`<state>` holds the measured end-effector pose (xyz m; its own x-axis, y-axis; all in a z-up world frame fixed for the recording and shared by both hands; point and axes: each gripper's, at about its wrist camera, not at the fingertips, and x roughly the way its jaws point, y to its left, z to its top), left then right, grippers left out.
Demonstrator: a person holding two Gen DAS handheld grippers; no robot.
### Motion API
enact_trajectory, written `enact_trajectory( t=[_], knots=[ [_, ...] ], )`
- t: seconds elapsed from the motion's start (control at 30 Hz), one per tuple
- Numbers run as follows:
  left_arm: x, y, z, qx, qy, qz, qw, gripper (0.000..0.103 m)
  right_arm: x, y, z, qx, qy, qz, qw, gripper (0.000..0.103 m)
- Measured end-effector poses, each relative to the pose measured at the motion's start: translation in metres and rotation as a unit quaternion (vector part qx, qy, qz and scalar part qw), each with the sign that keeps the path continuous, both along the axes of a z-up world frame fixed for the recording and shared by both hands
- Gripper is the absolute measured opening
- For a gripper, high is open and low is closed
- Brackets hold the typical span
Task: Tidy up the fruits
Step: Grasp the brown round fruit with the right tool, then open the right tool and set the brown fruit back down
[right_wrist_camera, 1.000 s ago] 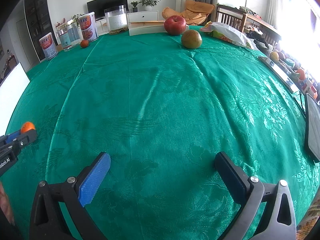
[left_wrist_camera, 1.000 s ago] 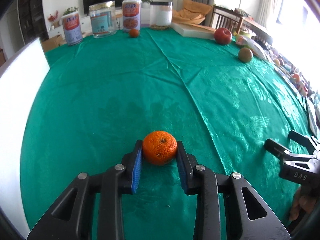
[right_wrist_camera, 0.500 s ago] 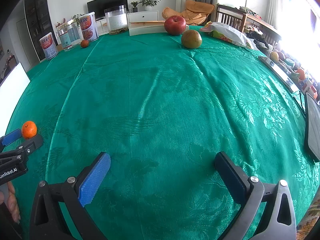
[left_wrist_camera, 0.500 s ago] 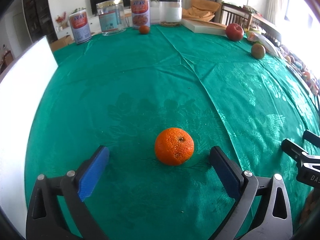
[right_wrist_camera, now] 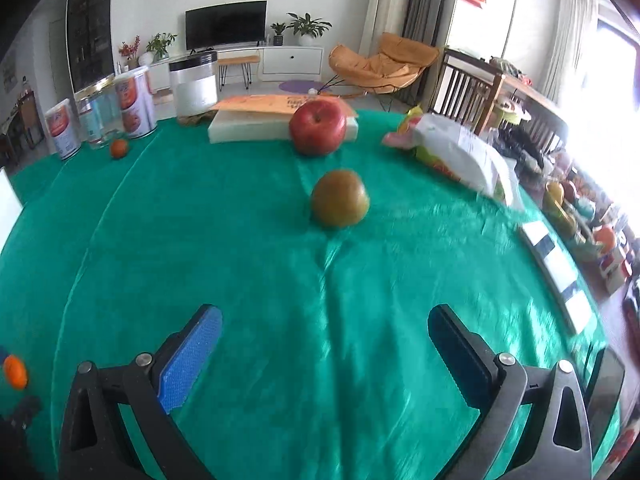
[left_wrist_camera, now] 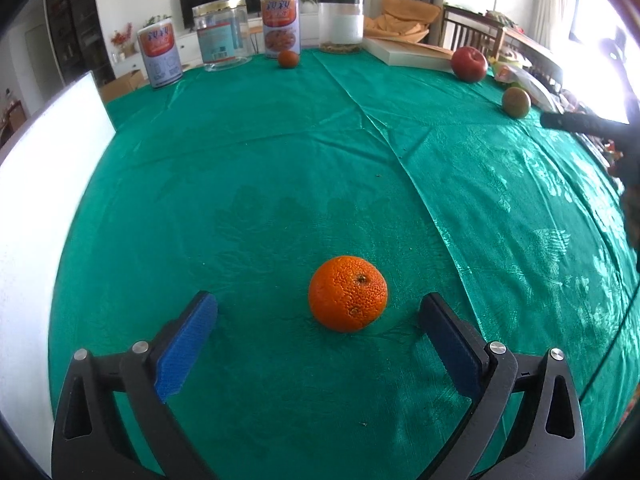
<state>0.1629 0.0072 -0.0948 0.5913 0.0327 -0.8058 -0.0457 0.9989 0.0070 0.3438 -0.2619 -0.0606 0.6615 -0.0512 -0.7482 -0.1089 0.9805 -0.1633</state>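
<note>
The left gripper [left_wrist_camera: 318,320] stands wide open, holding nothing; the orange [left_wrist_camera: 347,293] lies free on the tablecloth [left_wrist_camera: 280,168] between its pads. The right gripper [right_wrist_camera: 324,330], also wide open and empty, points toward the brown-green fruit [right_wrist_camera: 339,197]. It seems the next step is fetching that fruit, closing around its middle.

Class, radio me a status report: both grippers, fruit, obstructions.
Left gripper open, orange free between jaws. Right gripper open, empty, facing brownish fruit. Path clear.

Green-clothed table [left_wrist_camera: 280,168]; orange [left_wrist_camera: 347,293]; apple [right_wrist_camera: 317,127]
</note>
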Motion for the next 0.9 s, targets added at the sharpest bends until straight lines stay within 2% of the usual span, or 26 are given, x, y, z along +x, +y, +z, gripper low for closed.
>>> enact_trajectory(
  t=[0.1,0.17,0.2,0.23,0.27,0.3,0.43,0.57,0.67,0.77,0.83,0.87,0.9],
  knots=[
    [0.000,0.000,0.000,0.001,0.000,0.000,1.0000,0.102,0.052,0.013,-0.008,-0.053,0.013,0.010,0.998,0.098],
    [0.000,0.000,0.000,0.001,0.000,0.000,1.0000,0.102,0.077,0.019,-0.019,-0.074,0.033,0.016,0.997,0.091],
    [0.000,0.000,0.000,0.001,0.000,0.000,1.0000,0.102,0.086,0.019,-0.025,-0.077,0.044,0.017,0.996,0.085],
    [0.000,0.000,0.000,0.001,0.000,0.000,1.0000,0.102,0.093,0.017,-0.033,-0.076,0.060,0.016,0.995,0.072],
    [0.000,0.000,0.000,0.001,0.000,0.000,1.0000,0.102,0.095,0.014,-0.033,-0.052,0.059,0.021,0.997,0.062],
    [0.000,0.000,0.000,0.000,0.000,0.000,1.0000,0.102,0.096,0.010,-0.031,-0.048,0.060,0.010,0.997,0.050],
    [0.000,0.000,0.000,0.000,0.000,0.001,1.0000,0.102,0.076,-0.005,-0.021,-0.001,0.054,-0.007,0.999,0.049],
    [0.000,0.000,0.000,0.001,0.000,0.001,1.0000,0.102,0.032,-0.023,-0.004,0.117,0.062,-0.015,0.991,0.049],
    [0.000,0.000,0.000,0.001,0.000,0.001,1.0000,0.102,-0.015,-0.027,0.004,0.229,0.096,0.004,0.969,0.049],
    [0.000,0.000,0.000,0.001,0.000,0.001,1.0000,0.102,-0.067,-0.020,-0.005,0.335,0.161,0.033,0.928,0.049],
    [0.000,0.000,0.000,0.001,0.000,0.001,1.0000,0.102,-0.101,-0.011,-0.019,0.382,0.199,0.049,0.901,0.049],
    [0.000,0.000,0.000,0.001,0.000,0.001,1.0000,0.102,-0.115,-0.006,-0.026,0.389,0.208,0.056,0.896,0.049],
    [0.000,0.000,0.000,0.001,0.000,0.001,1.0000,0.102,-0.129,-0.001,-0.031,0.380,0.210,0.061,0.899,0.049]
  ],
)
